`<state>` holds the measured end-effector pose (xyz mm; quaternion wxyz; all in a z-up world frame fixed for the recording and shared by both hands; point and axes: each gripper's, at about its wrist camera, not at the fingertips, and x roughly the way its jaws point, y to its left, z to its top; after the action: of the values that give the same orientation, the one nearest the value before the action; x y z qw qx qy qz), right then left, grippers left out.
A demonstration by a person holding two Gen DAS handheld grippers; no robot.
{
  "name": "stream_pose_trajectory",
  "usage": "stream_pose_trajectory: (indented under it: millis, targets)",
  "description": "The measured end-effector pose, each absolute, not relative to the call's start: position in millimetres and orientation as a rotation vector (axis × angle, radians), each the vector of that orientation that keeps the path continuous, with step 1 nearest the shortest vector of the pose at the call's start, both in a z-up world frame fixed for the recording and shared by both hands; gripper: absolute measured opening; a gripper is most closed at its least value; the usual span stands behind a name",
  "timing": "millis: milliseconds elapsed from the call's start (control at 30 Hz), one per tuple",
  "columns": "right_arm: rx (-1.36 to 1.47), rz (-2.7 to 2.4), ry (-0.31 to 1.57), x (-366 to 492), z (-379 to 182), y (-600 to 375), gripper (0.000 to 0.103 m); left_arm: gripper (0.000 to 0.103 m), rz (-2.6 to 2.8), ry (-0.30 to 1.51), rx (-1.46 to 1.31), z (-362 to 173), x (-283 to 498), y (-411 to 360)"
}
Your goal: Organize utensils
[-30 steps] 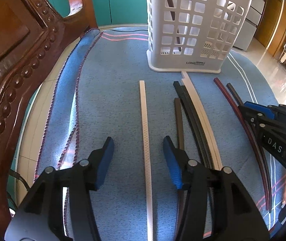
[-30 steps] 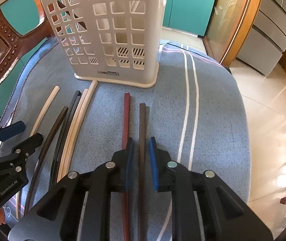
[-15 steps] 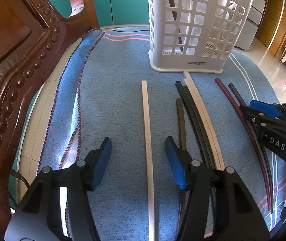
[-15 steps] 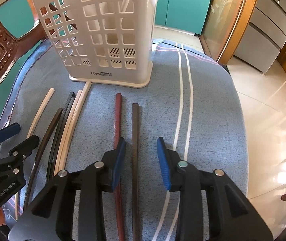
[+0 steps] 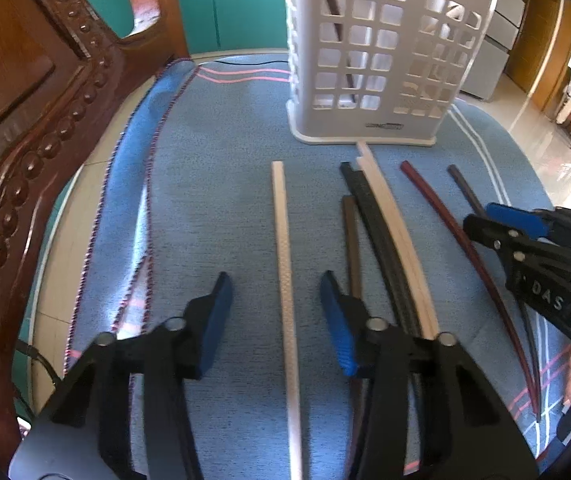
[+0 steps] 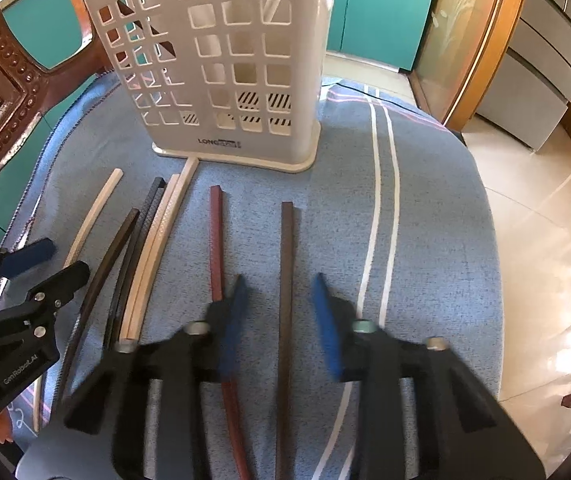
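Several long chopsticks lie side by side on a blue cloth in front of a white slotted holder (image 5: 381, 52) (image 6: 225, 60). My left gripper (image 5: 275, 304) is open, its jaws on either side of a cream chopstick (image 5: 283, 248). My right gripper (image 6: 279, 304) is open, its jaws on either side of a dark brown chopstick (image 6: 286, 264), with a dark red chopstick (image 6: 216, 240) just left of it. Black and cream chopsticks (image 5: 381, 240) lie bundled between the two grippers. The right gripper also shows at the right edge of the left wrist view (image 5: 485, 220).
A carved wooden chair back (image 5: 25, 140) stands close on the left. The blue cloth (image 6: 425, 220) ends at the table's right edge, with tiled floor (image 6: 533, 220) beyond. Teal cabinets (image 5: 229, 0) stand behind.
My right gripper has opened wide from nearly shut around the dark brown chopstick. Both grippers have moved a little forward toward the holder. The left gripper stays open.
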<state>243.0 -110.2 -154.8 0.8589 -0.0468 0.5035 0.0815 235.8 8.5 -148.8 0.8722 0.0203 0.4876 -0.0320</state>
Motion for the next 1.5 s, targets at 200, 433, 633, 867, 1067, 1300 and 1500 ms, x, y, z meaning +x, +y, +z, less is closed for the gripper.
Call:
stream_pose_trajectory:
  millis: [200,433,633,867,1067,1300,1500]
  targets:
    - [-0.082,0.187,1.057,241.2,-152.9,-108.7,0.007,0.007,-0.119,1.01,0.002,-144.6,236.7,7.2]
    - [0.019,0.256,0.964,230.1,-110.2,-129.8,0.007,0.006,-0.202,0.843,-0.091,-96.2,219.8,21.8]
    - [0.13,0.336,0.82,194.8,-59.2,-156.1,0.007,0.006,-0.254,0.696,-0.154,-39.5,191.7,38.6]
    - [0.222,0.412,0.625,164.0,18.1,-184.5,0.007,0.006,-0.295,0.448,-0.166,49.8,158.4,45.0]
    - [0.271,0.428,0.373,175.7,107.4,-187.9,0.007,0.006,-0.241,0.25,-0.217,111.0,179.3,39.6]
    - [0.315,0.317,0.289,219.6,126.6,-183.7,0.007,0.006,-0.183,0.153,-0.302,97.4,244.8,45.9]
    - [0.284,0.236,0.346,260.8,85.1,-174.2,0.007,0.006,-0.133,0.195,-0.313,72.5,293.1,44.5]
